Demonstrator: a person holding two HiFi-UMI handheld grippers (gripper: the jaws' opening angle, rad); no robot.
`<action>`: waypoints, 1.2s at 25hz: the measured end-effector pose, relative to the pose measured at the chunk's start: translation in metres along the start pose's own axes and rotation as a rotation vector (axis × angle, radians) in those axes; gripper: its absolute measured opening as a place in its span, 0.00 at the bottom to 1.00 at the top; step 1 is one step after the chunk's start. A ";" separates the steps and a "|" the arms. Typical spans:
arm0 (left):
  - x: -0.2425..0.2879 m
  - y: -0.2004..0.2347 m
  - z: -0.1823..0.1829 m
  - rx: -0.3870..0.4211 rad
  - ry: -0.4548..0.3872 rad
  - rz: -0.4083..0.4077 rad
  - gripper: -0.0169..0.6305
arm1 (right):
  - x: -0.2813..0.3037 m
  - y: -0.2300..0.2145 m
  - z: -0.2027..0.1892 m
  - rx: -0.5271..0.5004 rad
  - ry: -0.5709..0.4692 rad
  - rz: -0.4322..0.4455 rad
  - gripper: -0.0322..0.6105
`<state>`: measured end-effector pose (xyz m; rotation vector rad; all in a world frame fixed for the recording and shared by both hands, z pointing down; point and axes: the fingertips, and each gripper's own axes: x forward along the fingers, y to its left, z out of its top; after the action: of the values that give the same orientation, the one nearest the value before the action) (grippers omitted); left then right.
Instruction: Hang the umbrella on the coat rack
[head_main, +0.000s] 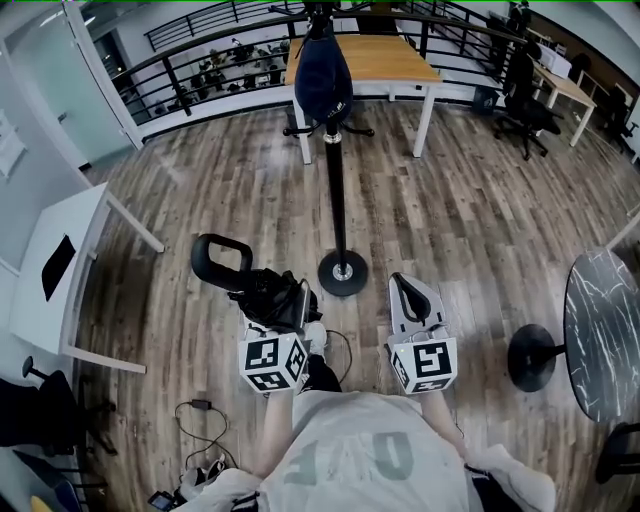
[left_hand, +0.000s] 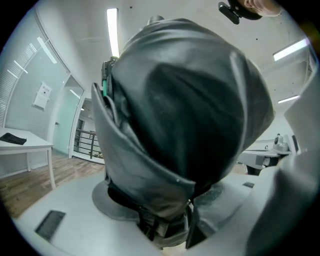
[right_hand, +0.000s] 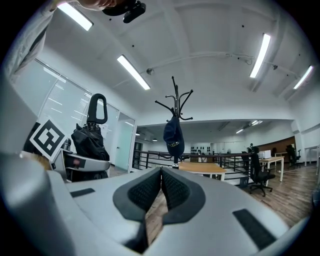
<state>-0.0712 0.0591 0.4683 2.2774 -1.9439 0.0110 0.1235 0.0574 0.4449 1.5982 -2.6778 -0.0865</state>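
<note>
Head view: wooden floor (head_main: 480, 220), coat rack (head_main: 337, 200) (railing (head_main: 172, 85) behind)

Left gripper (head_main: 298, 303): grey two-jaw tool held forward at the person's left, roughly level, its jaws standing wide and clamped on the bundled black fabric umbrella (head_main: 258, 292).
Left marker cube (head_main: 272, 362): white cube with black squares at the rear of the left gripper, nearest the body.
Right gripper (head_main: 412, 293): grey two-jaw tool held level just beside the left one. Its black textured pads (right_hand: 150, 189) are pressed together with nothing between them.
Right marker cube (head_main: 425, 365): white cube with black squares at the rear of the right gripper.
Forearms: both reach forward from the torso, side by side and apart.
</note>
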 end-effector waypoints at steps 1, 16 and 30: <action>0.006 0.004 -0.001 -0.004 0.004 0.004 0.46 | 0.007 0.000 -0.001 -0.002 0.000 0.001 0.10; 0.149 0.108 0.017 -0.004 0.027 -0.014 0.46 | 0.178 -0.013 -0.005 0.010 0.030 -0.082 0.10; 0.296 0.208 0.046 0.020 0.071 -0.037 0.46 | 0.328 -0.046 -0.002 -0.033 0.098 -0.218 0.10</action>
<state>-0.2318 -0.2681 0.4749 2.2921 -1.8743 0.1064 0.0077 -0.2533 0.4413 1.8271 -2.4108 -0.0538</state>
